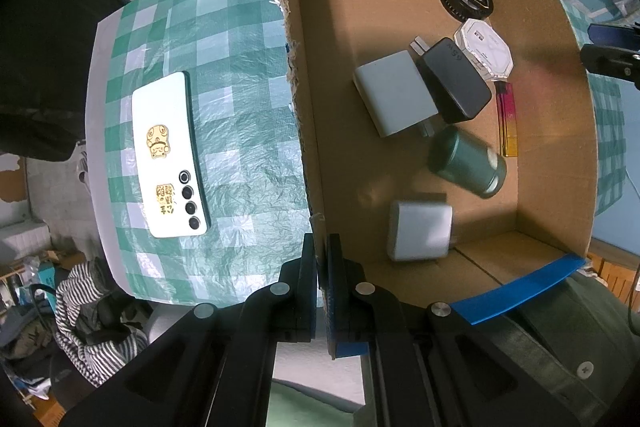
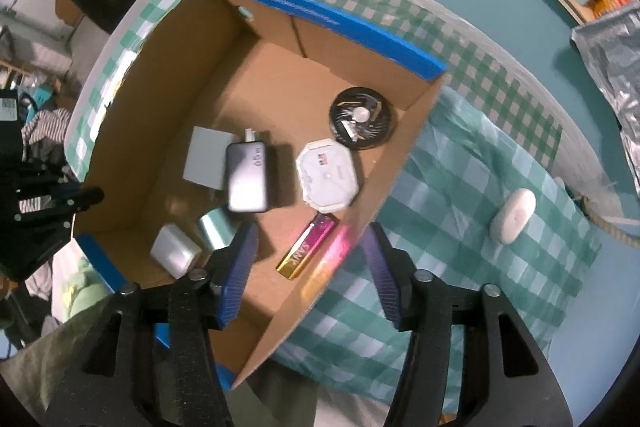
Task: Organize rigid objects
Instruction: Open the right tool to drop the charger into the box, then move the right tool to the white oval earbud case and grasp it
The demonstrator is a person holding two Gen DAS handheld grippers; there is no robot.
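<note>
A cardboard box (image 1: 304,131) (image 2: 132,115) with blue rims stands on the green checked cloth. Inside lie a black charger (image 1: 454,79) (image 2: 246,177), grey adapters (image 1: 394,91), a green cylinder (image 1: 466,161), a white octagonal case (image 2: 328,173), a black round fan (image 2: 362,123) and a pink-gold bar (image 2: 306,251). My left gripper (image 1: 322,267) is shut on the box's near wall. My right gripper (image 2: 310,267) is open, above the box's right wall and the bar. A white phone (image 1: 170,155) lies left of the box. A white oval case (image 2: 514,215) lies right of it.
The cloth-covered table edge (image 1: 100,163) drops off to the left, with striped clothing (image 1: 92,311) below it. A foil bag (image 2: 612,67) and a rope (image 2: 608,223) lie at the far right of the table.
</note>
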